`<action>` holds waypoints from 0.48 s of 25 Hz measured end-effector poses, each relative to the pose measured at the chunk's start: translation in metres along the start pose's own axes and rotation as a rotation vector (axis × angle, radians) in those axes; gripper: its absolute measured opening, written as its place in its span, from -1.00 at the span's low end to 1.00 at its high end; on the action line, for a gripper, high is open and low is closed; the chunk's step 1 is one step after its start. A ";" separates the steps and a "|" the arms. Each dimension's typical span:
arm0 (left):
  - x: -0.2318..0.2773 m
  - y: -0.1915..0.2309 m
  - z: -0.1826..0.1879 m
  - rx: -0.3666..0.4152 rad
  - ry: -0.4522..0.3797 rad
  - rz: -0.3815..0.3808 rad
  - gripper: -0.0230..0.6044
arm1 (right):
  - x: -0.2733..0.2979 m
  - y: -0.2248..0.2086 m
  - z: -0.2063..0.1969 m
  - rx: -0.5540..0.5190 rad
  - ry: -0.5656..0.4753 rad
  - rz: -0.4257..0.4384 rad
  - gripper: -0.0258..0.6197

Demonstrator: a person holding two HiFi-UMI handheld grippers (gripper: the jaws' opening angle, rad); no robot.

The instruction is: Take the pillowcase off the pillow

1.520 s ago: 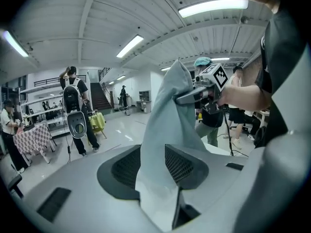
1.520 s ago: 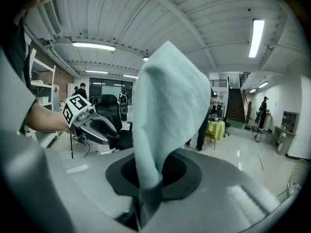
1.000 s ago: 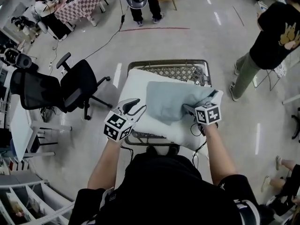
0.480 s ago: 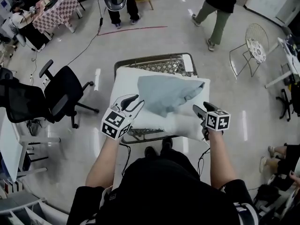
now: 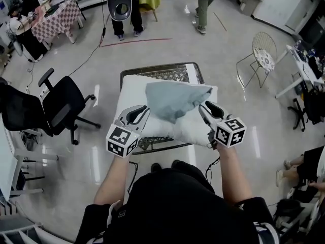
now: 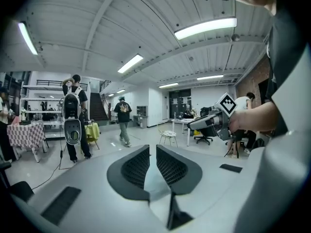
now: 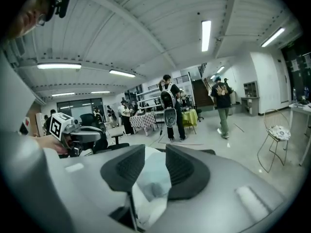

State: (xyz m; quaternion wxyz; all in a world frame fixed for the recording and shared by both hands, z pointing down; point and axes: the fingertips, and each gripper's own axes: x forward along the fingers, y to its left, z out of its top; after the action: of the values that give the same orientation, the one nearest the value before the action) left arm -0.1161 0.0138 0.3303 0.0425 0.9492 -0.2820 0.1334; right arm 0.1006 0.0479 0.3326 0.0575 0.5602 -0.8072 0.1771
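A white pillow (image 5: 133, 93) lies on a wire cart (image 5: 172, 71). A pale blue pillowcase (image 5: 175, 99) lies crumpled on top of it. In the head view my left gripper (image 5: 143, 109) is at the pillow's near left edge. Its jaws have just been closing, and in the left gripper view the left gripper (image 6: 152, 152) pinches a thin fold of pale cloth. My right gripper (image 5: 202, 107) is at the pillow's near right corner. Its jaws have also just been closing, and in the right gripper view the right gripper (image 7: 154, 157) holds a bunch of white cloth.
A black office chair (image 5: 63, 103) stands left of the cart and a wire chair (image 5: 264, 55) to the right. People stand at the far end of the shiny floor, near a checkered table (image 5: 53, 19). A cable (image 5: 86, 55) runs across the floor.
My right gripper left the blue pillowcase, dropped to the pillow's near right corner, then rose with its jaws narrowed on cloth. My left gripper moved up to the left edge and closed.
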 end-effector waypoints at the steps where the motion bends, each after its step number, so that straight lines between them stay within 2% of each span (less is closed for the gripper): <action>1: -0.004 -0.001 0.005 -0.011 -0.014 0.018 -0.78 | -0.003 0.006 0.010 -0.016 -0.024 0.015 -0.50; 5: -0.024 -0.001 0.022 -0.032 -0.062 0.096 -0.80 | -0.011 0.027 0.046 -0.064 -0.119 0.079 -0.67; 9: -0.042 -0.009 0.030 -0.020 -0.062 0.169 -0.81 | -0.027 0.035 0.073 -0.091 -0.193 0.146 -0.89; 12: -0.047 -0.019 0.032 -0.012 -0.043 0.197 -0.82 | -0.044 0.037 0.086 -0.114 -0.225 0.197 -0.89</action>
State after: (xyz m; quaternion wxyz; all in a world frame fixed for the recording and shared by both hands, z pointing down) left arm -0.1357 0.0496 0.2863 0.0287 0.9192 -0.3756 0.1150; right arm 0.0917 0.0686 0.2314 -0.0190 0.4905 -0.8683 0.0718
